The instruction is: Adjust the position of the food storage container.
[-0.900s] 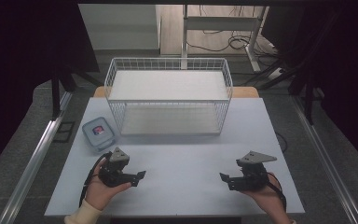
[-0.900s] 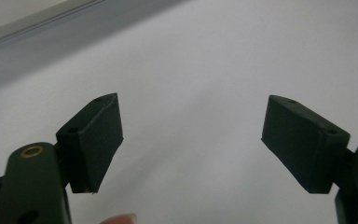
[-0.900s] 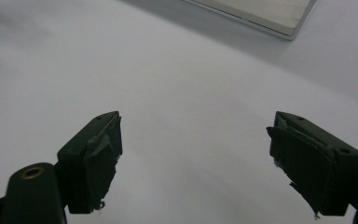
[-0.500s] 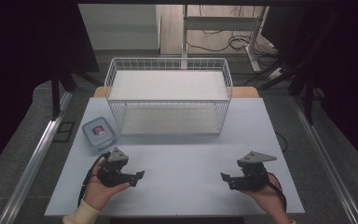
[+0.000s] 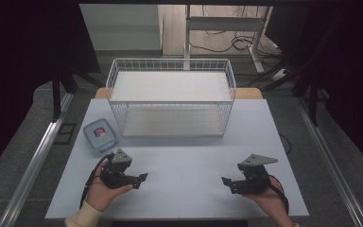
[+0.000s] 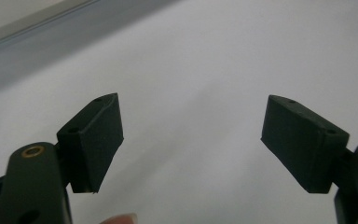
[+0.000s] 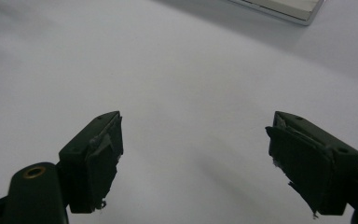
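- We are resting both hands on the near desk (image 5: 184, 184) edge, the left tool (image 5: 141, 178) and right tool (image 5: 226, 181) facing each other, jaws standing wide apart with nothing between them, seemingly ready to start.
- The box (image 5: 99, 134), nearest the left tool, is lying just beyond it, beside the basket (image 5: 170, 101).
- Beyond the pale desk, dark curtains are flanking a floor trailing cables.
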A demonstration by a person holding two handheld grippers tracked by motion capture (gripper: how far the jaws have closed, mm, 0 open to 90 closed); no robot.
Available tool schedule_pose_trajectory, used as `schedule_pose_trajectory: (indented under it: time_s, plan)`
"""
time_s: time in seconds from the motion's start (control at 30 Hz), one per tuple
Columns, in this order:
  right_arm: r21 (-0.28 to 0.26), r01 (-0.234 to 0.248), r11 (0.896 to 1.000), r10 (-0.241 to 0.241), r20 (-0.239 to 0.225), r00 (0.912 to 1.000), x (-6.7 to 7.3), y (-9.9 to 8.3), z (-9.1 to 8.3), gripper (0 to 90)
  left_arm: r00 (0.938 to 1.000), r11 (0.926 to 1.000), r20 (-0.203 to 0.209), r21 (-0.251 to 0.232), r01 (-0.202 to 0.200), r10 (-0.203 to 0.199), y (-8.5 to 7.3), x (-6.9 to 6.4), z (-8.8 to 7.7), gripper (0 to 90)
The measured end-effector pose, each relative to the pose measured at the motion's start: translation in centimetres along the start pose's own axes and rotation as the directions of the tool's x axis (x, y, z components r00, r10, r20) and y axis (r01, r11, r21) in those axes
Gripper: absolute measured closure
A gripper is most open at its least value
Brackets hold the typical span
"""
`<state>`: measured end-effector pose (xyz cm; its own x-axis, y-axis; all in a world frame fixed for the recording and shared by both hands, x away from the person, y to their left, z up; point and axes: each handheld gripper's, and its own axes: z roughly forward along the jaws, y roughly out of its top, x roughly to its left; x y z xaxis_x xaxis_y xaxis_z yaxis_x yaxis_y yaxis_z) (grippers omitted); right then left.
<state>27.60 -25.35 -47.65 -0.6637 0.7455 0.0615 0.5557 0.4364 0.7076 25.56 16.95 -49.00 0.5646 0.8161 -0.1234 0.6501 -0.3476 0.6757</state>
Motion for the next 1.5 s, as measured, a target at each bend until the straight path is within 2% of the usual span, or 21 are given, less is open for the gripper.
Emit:
schedule_pose_trajectory:
  time_s: [0.1, 0.2, 0.3, 0.53, 0.63, 0.67, 0.7, 0.77, 0.8, 0.83, 0.9, 0.97, 1.0, 1.03, 1.1, 1.17, 1.3, 1.33, 1.4, 1.47, 1.5]
  plan:
    - [-0.008, -0.006, 1.0, 0.006, -0.002, 1.0, -0.1, 0.0, -0.2, 18.2, 0.9995, 0.9999, 0.032, -0.008, -0.006, 0.006, 0.2, 0.0, -0.2, 20.6]
    - [-0.02, -0.009, 1.0, 0.009, -0.016, 0.9998, 0.1, 0.1, -0.5, 18.4, 0.9985, 0.9995, 0.045, -0.012, -0.03, 0.031, 0.7, 0.0, -0.9, 20.6]
    - [-0.026, -0.013, 1.0, 0.013, -0.016, 0.9998, 0.2, 0.2, -0.7, 18.5, 0.9986, 0.9994, 0.042, -0.016, -0.032, 0.033, 1.0, 0.2, -1.4, 20.5]
    - [-0.021, -0.021, 1.0, 0.021, -0.006, 0.9998, 0.2, 0.1, -0.5, 18.5, 0.9978, 0.998, -0.019, -0.01, -0.063, 0.063, 2.3, 2.5, -4.1, 19.3]
    - [-0.018, -0.025, 1.0, 0.025, -0.004, 0.9997, 0.2, 0.1, -0.4, 18.5, 0.9976, 0.998, -0.03, -0.01, -0.063, 0.062, 2.6, 3.4, -4.8, 20.6]
    - [-0.014, -0.025, 1.0, 0.025, -0.002, 0.9997, 0.2, 0.1, -0.4, 18.5, 0.9978, 0.9989, -0.05, -0.015, -0.045, 0.044, 2.8, 4.4, -5.3, 21.4]
    - [-0.014, -0.025, 1.0, 0.025, -0.002, 0.9997, 0.2, 0.1, -0.4, 18.5, 0.9978, 0.9989, -0.05, -0.015, -0.045, 0.044, 2.8, 4.4, -5.3, 22.5]
    - [-0.014, -0.025, 1.0, 0.025, -0.003, 0.9997, 0.3, 0.0, -0.3, 18.5, 0.9966, 0.9999, -0.081, -0.002, -0.015, 0.015, 3.0, 5.6, -5.7, 23.3]
    - [-0.016, -0.022, 1.0, 0.022, -0.005, 0.9997, 0.5, 0.0, -0.2, 18.5, 0.993, 0.9998, -0.118, 0.018, 0.005, -0.003, 3.2, 6.9, -6.0, 23.8]
    - [-0.016, -0.022, 1.0, 0.022, -0.005, 0.9997, 0.5, 0.0, -0.2, 18.5, 0.993, 0.9998, -0.118, 0.018, 0.005, -0.003, 3.2, 6.9, -6.0, 25.1]
    - [-0.016, -0.021, 1.0, 0.021, -0.005, 0.9998, 0.5, 0.1, -0.3, 18.5, 0.992, 0.9994, -0.125, 0.028, 0.02, -0.016, 3.4, 8.3, -6.2, 27.0]
    - [-0.015, -0.023, 1.0, 0.022, -0.006, 0.9997, 0.6, 0.1, -0.3, 18.5, 0.9918, 0.9986, -0.124, 0.04, 0.035, -0.03, 3.6, 9.9, -6.5, 32.7]
    - [-0.015, -0.018, 1.0, 0.018, -0.006, 0.9998, 0.6, 0.1, -0.2, 18.5, 0.9901, 0.9975, -0.131, 0.04, 0.058, -0.053, 3.9, 11.4, -6.6, 36.9]
    - [-0.015, -0.018, 1.0, 0.018, -0.006, 0.9998, 0.6, 0.1, -0.2, 18.5, 0.9901, 0.9975, -0.131, 0.04, 0.058, -0.053, 3.9, 11.4, -6.6, 38.5]
    - [-0.012, -0.016, 1.0, 0.016, -0.005, 0.9999, 0.6, 0.0, -0.2, 18.5, 0.9857, 0.9967, -0.154, 0.03, 0.075, -0.07, 4.2, 12.9, -6.6, 40.3]
    - [-0.007, -0.016, 1.0, 0.016, -0.004, 0.9999, 0.5, 0.0, -0.1, 18.5, 0.9843, 0.9953, -0.153, 0.028, 0.093, -0.087, 4.4, 14.4, -6.4, 45.4]
    - [-0.006, -0.022, 1.0, 0.022, -0.003, 0.9998, 0.4, -0.1, 0.0, 18.5, 0.9793, 0.9944, -0.179, 0.031, 0.101, -0.094, 4.8, 17.1, -5.7, 50.0]
    - [-0.006, -0.021, 1.0, 0.021, -0.002, 0.9998, 0.4, -0.1, 0.0, 18.4, 0.9771, 0.9915, -0.173, 0.018, 0.129, -0.124, 4.9, 17.8, -5.5, 50.8]
    - [-0.007, -0.014, 1.0, 0.014, 0.004, 0.9999, 0.4, 0.0, 0.0, 18.4, 0.9684, 0.9793, -0.147, -0.013, 0.202, -0.202, 4.9, 19.3, -5.3, 54.2]
    - [-0.018, -0.021, 1.0, 0.021, 0.009, 0.9997, 0.2, -0.1, -0.3, 18.4, 0.9561, 0.9707, -0.169, -0.015, 0.24, -0.239, 4.9, 21.2, -4.7, 62.8]
    - [-0.018, -0.021, 1.0, 0.021, 0.009, 0.9997, 0.2, -0.1, -0.3, 18.4, 0.9561, 0.9707, -0.169, -0.015, 0.24, -0.239, 4.9, 21.2, -4.7, 65.5]
